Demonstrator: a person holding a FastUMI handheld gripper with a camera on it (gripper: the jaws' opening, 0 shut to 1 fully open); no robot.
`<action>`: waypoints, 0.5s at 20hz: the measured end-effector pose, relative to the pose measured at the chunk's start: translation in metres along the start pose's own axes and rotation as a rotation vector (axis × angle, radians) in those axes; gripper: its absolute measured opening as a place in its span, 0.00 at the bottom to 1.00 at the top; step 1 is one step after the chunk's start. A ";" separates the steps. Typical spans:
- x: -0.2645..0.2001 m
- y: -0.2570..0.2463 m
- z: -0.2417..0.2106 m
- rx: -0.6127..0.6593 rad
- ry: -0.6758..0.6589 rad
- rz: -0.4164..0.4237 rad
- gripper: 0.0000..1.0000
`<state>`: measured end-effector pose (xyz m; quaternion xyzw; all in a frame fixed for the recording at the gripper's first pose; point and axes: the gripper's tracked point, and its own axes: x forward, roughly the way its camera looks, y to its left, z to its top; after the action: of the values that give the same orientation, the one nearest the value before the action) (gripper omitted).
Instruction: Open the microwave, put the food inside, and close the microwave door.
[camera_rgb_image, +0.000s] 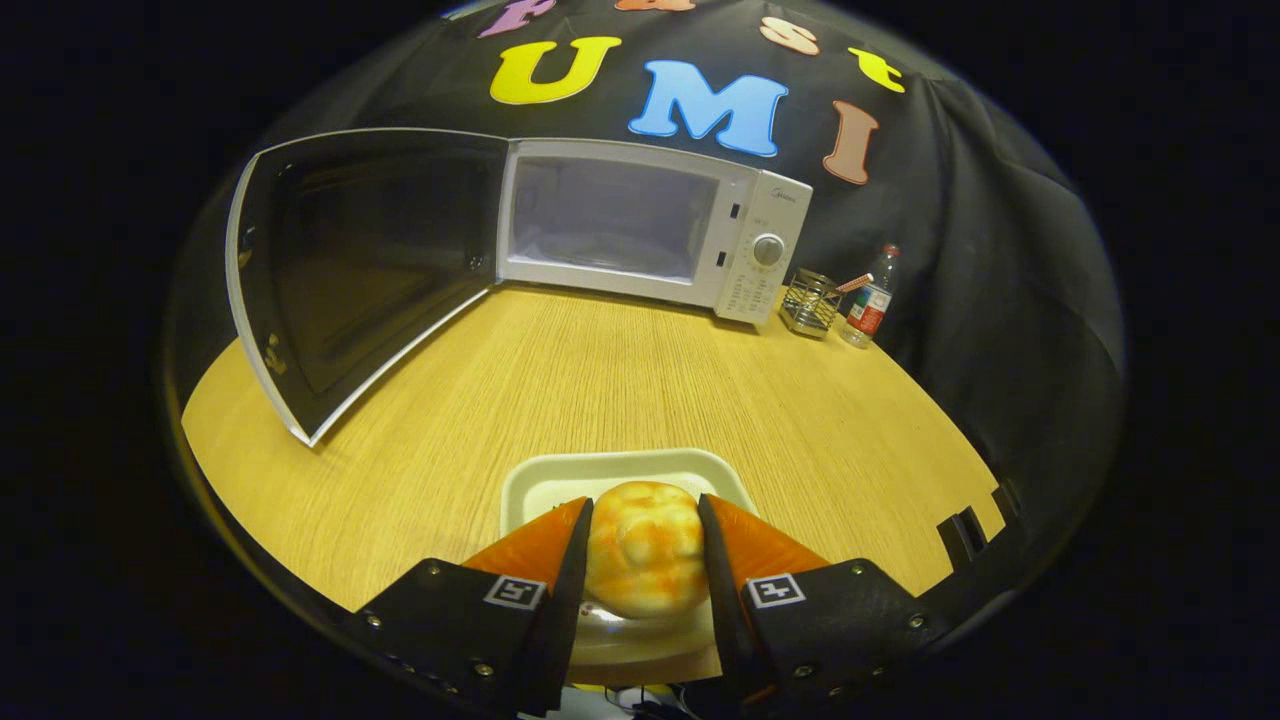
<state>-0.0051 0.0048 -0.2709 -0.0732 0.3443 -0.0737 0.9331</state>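
Wooden table (600, 380), claw (645, 520) clamping bun (642, 560), tray (560, 480) half-hidden

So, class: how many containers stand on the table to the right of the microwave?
2: a wire-mesh holder beside the microwave, and a plastic bottle just right of the holder. More could hide behind the microwave.

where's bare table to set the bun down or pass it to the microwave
Bare table runs from the tray to the microwave, bordered by the open door on one side. More lies between tray and wire holder. Crowded: holder and bottle beside the control panel. The gripper is shut on the bun.
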 end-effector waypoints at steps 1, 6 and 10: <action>0.000 0.001 0.010 0.021 -0.016 0.005 0.58; -0.002 0.002 0.070 0.126 -0.123 0.019 0.58; 0.001 0.003 0.118 0.180 -0.200 0.035 0.59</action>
<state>0.0727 0.0180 -0.1834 0.0101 0.2428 -0.0803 0.9667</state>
